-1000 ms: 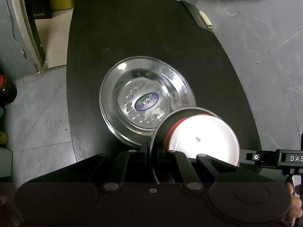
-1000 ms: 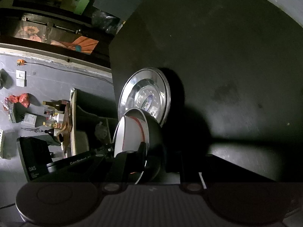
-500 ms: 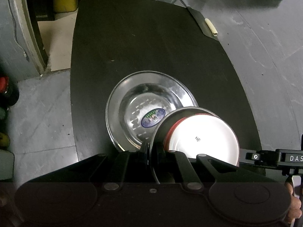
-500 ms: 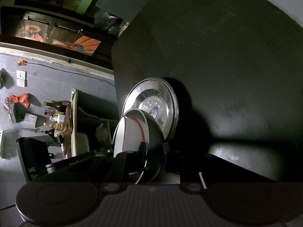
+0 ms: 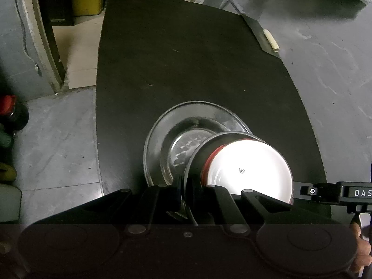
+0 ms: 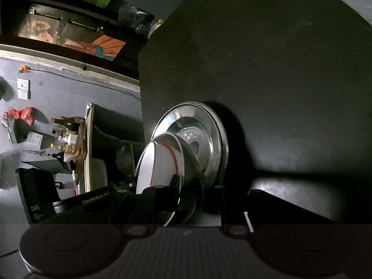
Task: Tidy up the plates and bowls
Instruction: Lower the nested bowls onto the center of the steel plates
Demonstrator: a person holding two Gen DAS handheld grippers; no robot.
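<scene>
Over the steel plate [image 5: 195,125], bowl [image 5: 246,167] pinched by both rims, left gripper [image 5: 186,186] and right gripper [image 6: 189,188] clenched, presumably for level lowering onto it.

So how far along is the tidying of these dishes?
Midway, it seems. The steel plate already lies on the black table. In hand: both grippers, left and right, grip the white-lined bowl by its rim, held over the plate. Left: setting it down and letting go.

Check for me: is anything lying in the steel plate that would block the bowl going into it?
Nothing visible. The bowl, pinched at its rim by both hand-held grippers, hangs over the near edge of the steel plate, whose visible inside is bare; the bowl hides its near part.
</scene>
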